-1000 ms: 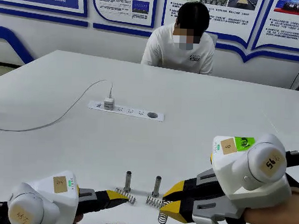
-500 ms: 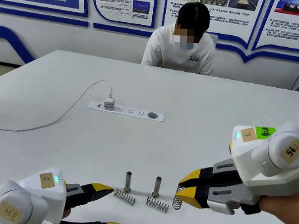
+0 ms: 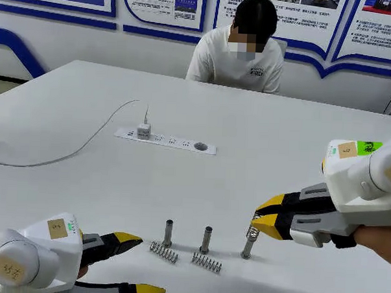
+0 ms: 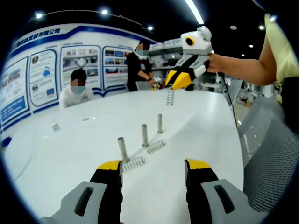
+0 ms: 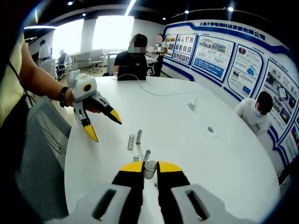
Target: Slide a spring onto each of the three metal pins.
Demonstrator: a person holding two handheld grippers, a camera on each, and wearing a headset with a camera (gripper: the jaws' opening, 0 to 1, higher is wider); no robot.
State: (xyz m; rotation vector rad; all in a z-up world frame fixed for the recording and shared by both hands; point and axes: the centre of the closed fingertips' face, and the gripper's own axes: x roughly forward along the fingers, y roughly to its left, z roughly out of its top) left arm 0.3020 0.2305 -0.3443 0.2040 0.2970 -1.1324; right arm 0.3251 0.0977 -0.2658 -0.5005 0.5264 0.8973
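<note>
— Holding anything, the right gripper (image 3: 255,214)?
— Yes. Its jaws are nearly closed, pinching the top of a spring (image 3: 252,233) that hangs straight down from the yellow tips. The right pin (image 3: 246,248) stands directly under it.
— Is the spring on the pin yet?
— Hard to say. In the head view the lower coils seem to meet the pin's top, but the left gripper view shows a gap between them.
— And the rest?
— The left pin (image 3: 168,232) and middle pin (image 3: 206,240) stand upright and bare. A loose spring (image 3: 163,251) lies flat at the left pin's foot, and a second loose spring (image 3: 206,262) lies just in front of the middle pin. The left gripper (image 3: 151,264) hovers low beside them, jaws wide apart and empty.
— Room to move?
— Plenty. The table (image 3: 181,185) is bare from the pins back to a power strip (image 3: 164,142). In the left gripper view the table's rim curves past on the right, with a mesh chair (image 4: 266,154) beyond it.
— Any writing?
— Each gripper has a tan tag with handwritten marks I can't read.
</note>
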